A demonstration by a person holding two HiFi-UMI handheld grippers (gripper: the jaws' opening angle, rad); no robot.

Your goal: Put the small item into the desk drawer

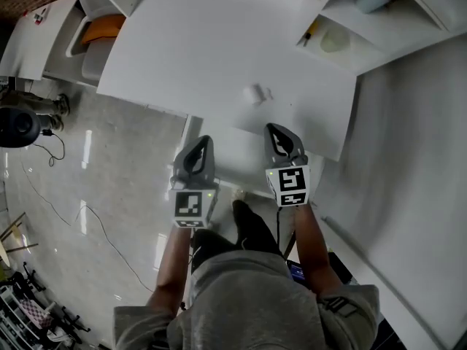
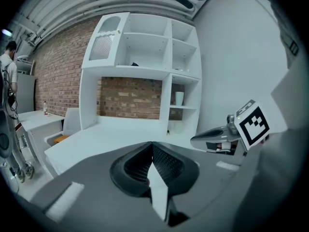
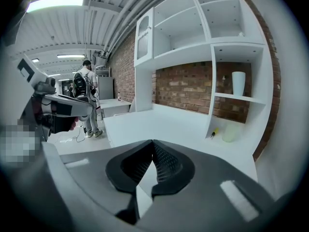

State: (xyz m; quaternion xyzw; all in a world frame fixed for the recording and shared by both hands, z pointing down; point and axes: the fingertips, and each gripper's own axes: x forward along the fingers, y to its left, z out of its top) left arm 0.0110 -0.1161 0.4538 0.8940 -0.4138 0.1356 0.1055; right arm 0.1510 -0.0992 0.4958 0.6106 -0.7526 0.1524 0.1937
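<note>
- Head view: we stand at a white surface (image 1: 204, 42). The small item (image 1: 255, 93) lies alone towards its front edge, a pale, stubby piece with a smaller bit just beside it. The left gripper (image 1: 203, 143) and right gripper (image 1: 276, 131) hang side by side at that edge, just short of the item. Both have their jaws pressed together with nothing in them. We cannot make out the drawer for certain from here.
- Left gripper view: the left gripper's jaws meet tip to tip and are empty. They point across the surface towards a shelf unit (image 2: 140, 71) against a brick wall, and the right gripper floats at the right. We cannot pick the item out in this view.
- Right gripper view: the right gripper's jaws are likewise closed on nothing. They are aimed over the surface towards the shelves, where a cup (image 3: 238, 83) stands. The item does not show here either.
- How it will handle, in our judgement: the item looks light and small enough for one gripper. It is probably firm, though we cannot tell its material. If it is round, as it seems, it may roll or skid on the smooth surface when nudged. We would open the nearer right gripper a little wider than the item, come down over it and close across its middle. The squeeze should be gentle, since a hard one can make a light piece pop out.
</note>
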